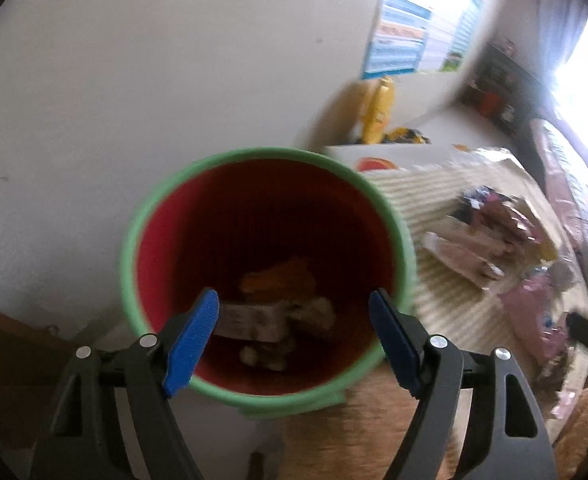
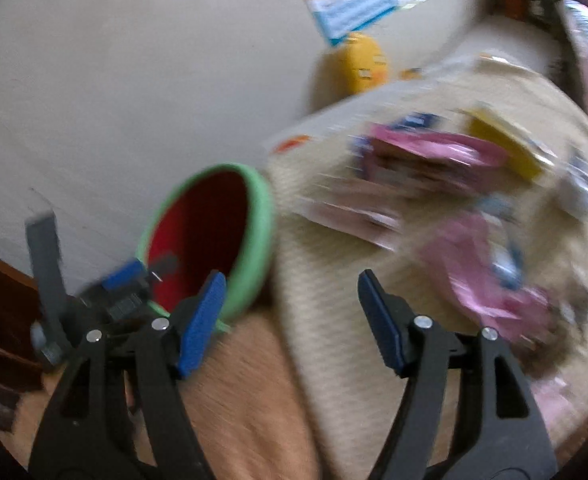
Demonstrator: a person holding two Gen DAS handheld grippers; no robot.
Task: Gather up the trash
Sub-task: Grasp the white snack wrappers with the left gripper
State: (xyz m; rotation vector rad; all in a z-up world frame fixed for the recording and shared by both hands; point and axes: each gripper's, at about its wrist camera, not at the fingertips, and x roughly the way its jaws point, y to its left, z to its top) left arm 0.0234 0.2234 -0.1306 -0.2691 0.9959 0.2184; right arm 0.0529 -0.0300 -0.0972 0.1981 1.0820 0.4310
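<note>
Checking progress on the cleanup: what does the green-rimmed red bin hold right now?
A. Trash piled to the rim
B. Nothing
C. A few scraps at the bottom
C: the left wrist view looks down into the bin, and only some scraps lie at its bottom.

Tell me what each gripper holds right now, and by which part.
Nothing is held. The left gripper hangs open over the bin, with scraps lying inside. The right gripper is open too, pointing at the wrappers on the mat.
</note>
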